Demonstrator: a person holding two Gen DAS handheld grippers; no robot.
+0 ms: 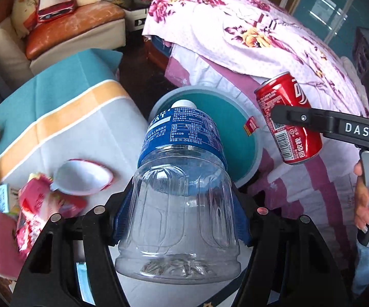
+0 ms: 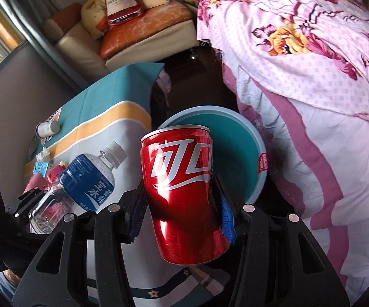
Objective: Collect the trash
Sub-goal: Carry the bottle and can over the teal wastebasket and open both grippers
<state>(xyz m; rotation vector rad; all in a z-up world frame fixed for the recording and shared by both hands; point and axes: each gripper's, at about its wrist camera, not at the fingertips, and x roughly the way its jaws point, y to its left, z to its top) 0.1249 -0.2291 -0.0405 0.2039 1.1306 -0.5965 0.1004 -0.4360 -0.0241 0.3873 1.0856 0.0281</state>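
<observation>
Trash in hand comes first: an empty clear bottle (image 1: 182, 192) is clamped low on its ribbed body by the left gripper (image 1: 182, 220), its long axis running away with the white cap toward the teal bin (image 1: 251, 153) beyond. It looks light and springy (likely to flex if squeezed harder). To the right, the red can (image 2: 184, 199) is pinched at mid-wall by the right gripper (image 2: 182, 204), top tilted toward the bin; thin, slick, dentable. Wrappers (image 1: 43, 202) remain on the striped tablecloth (image 1: 64, 117) at left.

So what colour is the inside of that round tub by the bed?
Teal inside the tub, with a paler blue-grey rim; clearest in the right wrist view.
</observation>
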